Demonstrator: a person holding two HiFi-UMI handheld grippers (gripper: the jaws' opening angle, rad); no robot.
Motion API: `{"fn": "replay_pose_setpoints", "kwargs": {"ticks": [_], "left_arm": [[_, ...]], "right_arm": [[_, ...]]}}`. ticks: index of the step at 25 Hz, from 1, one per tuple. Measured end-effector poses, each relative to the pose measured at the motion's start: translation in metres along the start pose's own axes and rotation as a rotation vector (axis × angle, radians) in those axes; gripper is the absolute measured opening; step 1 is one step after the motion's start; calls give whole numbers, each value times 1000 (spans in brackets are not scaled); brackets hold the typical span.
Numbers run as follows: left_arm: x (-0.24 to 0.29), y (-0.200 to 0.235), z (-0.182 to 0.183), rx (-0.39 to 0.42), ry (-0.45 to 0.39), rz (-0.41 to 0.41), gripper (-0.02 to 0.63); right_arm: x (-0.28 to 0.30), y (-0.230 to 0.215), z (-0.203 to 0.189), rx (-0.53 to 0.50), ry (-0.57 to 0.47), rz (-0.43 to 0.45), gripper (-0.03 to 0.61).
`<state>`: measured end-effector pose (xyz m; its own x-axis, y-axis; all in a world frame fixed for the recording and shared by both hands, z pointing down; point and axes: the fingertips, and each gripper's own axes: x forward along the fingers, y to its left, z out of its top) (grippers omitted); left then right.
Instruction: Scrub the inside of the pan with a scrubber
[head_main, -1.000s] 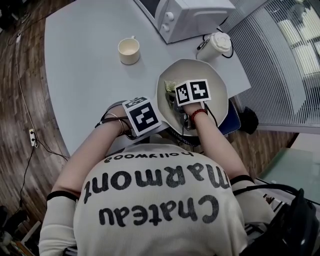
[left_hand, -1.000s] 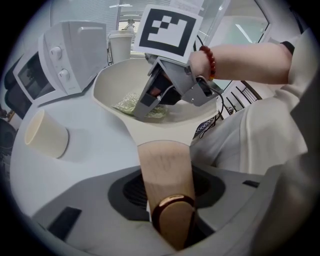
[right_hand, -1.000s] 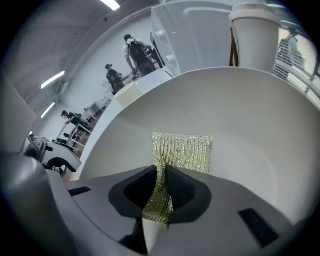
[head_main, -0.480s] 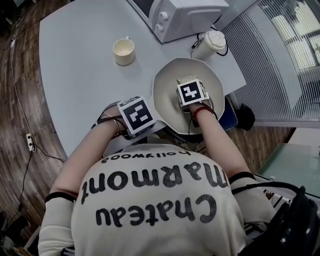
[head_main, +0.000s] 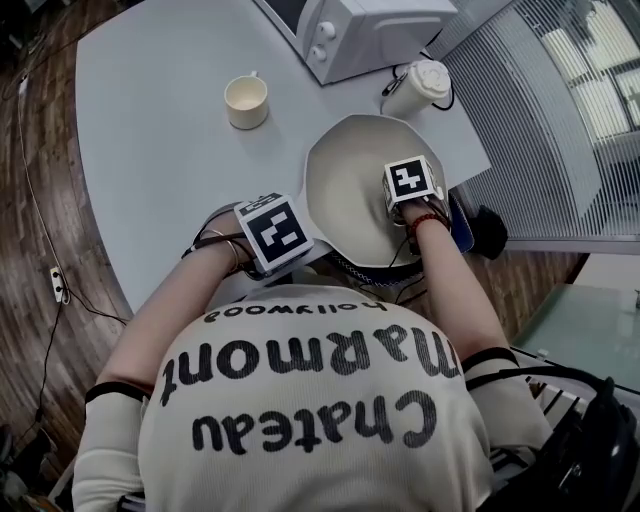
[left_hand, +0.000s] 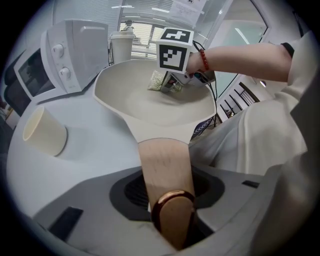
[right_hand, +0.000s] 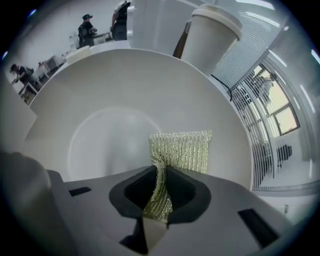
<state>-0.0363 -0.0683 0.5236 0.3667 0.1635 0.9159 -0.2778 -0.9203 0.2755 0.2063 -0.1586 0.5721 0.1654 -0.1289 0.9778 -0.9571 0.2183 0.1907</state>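
We've got the pan (head_main: 345, 215) on the gray table (head_main: 150, 160), w/ its wooden handle (left_hand: 162, 162) pointing back toward us. The L gripper (left_hand: 169, 210) is clamped on that handle near the copper-coloured end cap. Both jaws press its sides, so the pan is gripped at its near end.

The R gripper (right_hand: 157, 190) is inside the pan, over the right part of the bowl as the head view shows it. Its jaws are pinched tight on 1 edge of the scrubber (right_hand: 182, 147), a yellow-green mesh pad. The pad's free part fans out ahead of the jaws and lies against the pan's inner wall, on the side toward the lidded cup (head_main: 420, 88). The pan's inside looks plain off-white; we can't make out any dirt or foam.

Around the pan:
- The lidded cup stands just past the far-right rim, near but not touching.
- A mug (head_main: 246, 102) stands beyond the far-left rim, well apart.
- A white microwave (head_main: 370, 30) sits beyond the pan's far side, behind the cup & mug.
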Motion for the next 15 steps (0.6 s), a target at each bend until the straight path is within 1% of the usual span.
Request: {"fn": "replay_pose_setpoints", "kwargs": {"ticks": [3,6,11,13,15], "left_arm": [[1,-1,0,-10,-3,-5,179],[0,-3,0,-15,-9,-9,179],[0,-4,-2,-17,-8,-7,179],[0,-4,-1,-16,-11,-6,179],[-1,-4,-1,-18,-12,-6,179]], "right_arm": [[2,-13,9,-142,-18,-85,67],[-9,-23,9,-188,-37,-135,67],[-39,-36,12,-191,-87,-149,67],[-51,-38,8,-141,-89,-123,66],[-65,-52,9,-91,-110,-132,67]]}}
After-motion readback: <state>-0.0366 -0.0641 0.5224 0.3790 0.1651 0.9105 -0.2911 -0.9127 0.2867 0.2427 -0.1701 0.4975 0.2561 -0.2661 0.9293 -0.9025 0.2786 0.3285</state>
